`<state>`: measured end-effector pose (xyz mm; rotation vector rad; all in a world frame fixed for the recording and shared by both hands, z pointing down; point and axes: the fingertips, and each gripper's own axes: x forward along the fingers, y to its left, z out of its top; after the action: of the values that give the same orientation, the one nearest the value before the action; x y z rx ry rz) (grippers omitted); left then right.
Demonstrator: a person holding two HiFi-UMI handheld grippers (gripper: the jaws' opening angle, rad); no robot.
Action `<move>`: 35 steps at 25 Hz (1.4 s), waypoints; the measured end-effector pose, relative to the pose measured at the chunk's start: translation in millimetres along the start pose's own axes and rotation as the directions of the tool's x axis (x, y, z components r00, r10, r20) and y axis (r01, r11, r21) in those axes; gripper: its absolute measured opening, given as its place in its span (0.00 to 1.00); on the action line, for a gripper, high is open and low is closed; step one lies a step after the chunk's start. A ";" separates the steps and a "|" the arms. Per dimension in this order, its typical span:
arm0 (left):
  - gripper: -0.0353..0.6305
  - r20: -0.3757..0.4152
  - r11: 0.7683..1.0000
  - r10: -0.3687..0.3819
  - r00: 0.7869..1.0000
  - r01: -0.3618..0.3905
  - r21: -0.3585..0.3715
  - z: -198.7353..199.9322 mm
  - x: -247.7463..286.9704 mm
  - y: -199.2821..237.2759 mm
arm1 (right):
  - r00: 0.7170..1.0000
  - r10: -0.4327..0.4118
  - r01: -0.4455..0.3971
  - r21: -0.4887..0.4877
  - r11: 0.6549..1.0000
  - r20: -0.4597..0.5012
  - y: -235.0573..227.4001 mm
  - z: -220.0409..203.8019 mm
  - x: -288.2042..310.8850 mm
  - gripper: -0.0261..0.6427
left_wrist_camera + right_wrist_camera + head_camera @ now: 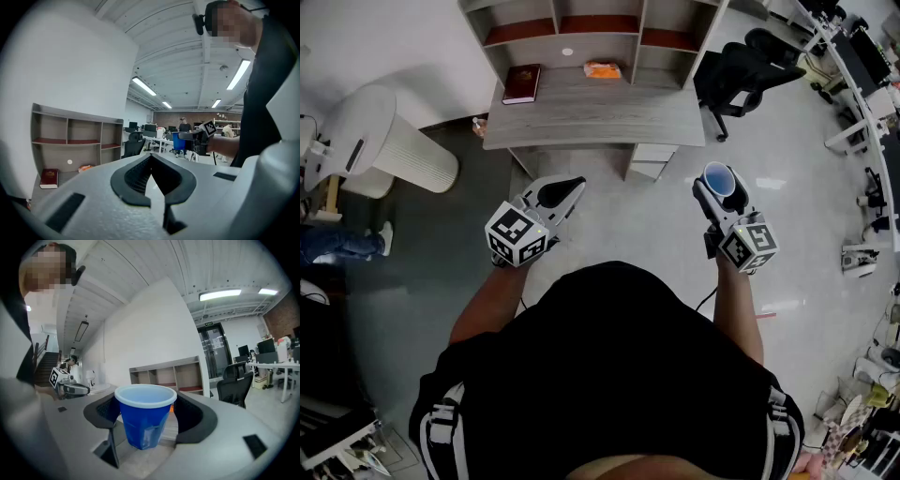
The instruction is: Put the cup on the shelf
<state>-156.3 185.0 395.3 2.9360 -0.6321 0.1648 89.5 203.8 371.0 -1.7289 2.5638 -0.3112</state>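
Pale office floor separates you from the desk (600, 117), whose shelf (600, 23) stands at twelve o'clock; your right gripper (717, 189) clamps the blue cup (719, 178) upright, the shelf lying at eleven o'clock from it; your left gripper (558, 195) is pinched together, empty; a red book (521, 83) and an orange packet (603, 69) sit below the shelf; the office chair (750, 61) crowds one o'clock.
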 end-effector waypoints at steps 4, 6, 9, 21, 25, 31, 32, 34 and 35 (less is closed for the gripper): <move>0.08 -0.001 1.000 0.010 1.000 -0.010 0.005 0.9 -2.3 -1.9 | 1.000 0.003 -0.003 -0.017 1.000 -0.017 1.6 -9.7 1.7 0.56; 0.08 -0.004 1.000 0.007 1.000 -0.007 0.006 0.6 1.9 -5.8 | 1.000 0.001 -0.002 -0.020 1.000 -0.021 -1.7 -11.0 -2.6 0.56; 0.08 -0.011 1.000 0.001 1.000 -0.001 0.003 -0.3 8.6 -10.9 | 1.000 -0.004 0.004 -0.017 1.000 -0.020 -8.0 -11.0 -9.5 0.56; 0.08 -0.017 1.000 0.024 1.000 -0.024 0.014 9.4 55.9 -31.9 | 1.000 0.024 -0.024 -0.010 1.000 0.002 -54.5 -4.7 -26.1 0.56; 0.08 -0.026 0.999 0.033 0.999 -0.032 0.032 12.2 78.8 -40.3 | 0.999 0.034 -0.034 0.005 0.999 -0.002 -76.3 -7.4 -32.8 0.56; 0.08 -0.014 0.998 0.047 0.999 -0.046 0.032 19.1 97.6 -48.3 | 0.999 0.049 -0.049 0.028 0.998 -0.002 -95.8 -10.1 -39.5 0.56; 0.08 -0.019 0.998 0.050 0.999 -0.050 0.035 19.0 98.4 -49.0 | 0.999 0.053 -0.053 0.030 0.998 0.000 -97.0 -9.7 -41.1 0.56; 0.08 -0.028 0.998 0.060 0.998 -0.059 0.037 18.8 99.4 -49.2 | 0.998 0.058 -0.058 0.032 0.998 0.002 -100.6 -9.5 -45.1 0.56; 0.08 -0.029 0.997 0.064 0.998 -0.063 0.037 19.4 100.3 -49.2 | 0.998 0.057 -0.057 0.035 0.998 0.003 -103.5 -9.9 -47.1 0.56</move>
<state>-43.4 186.3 384.4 2.9428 -0.7262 0.2291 200.6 211.3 395.7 -1.6401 2.5851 -0.3496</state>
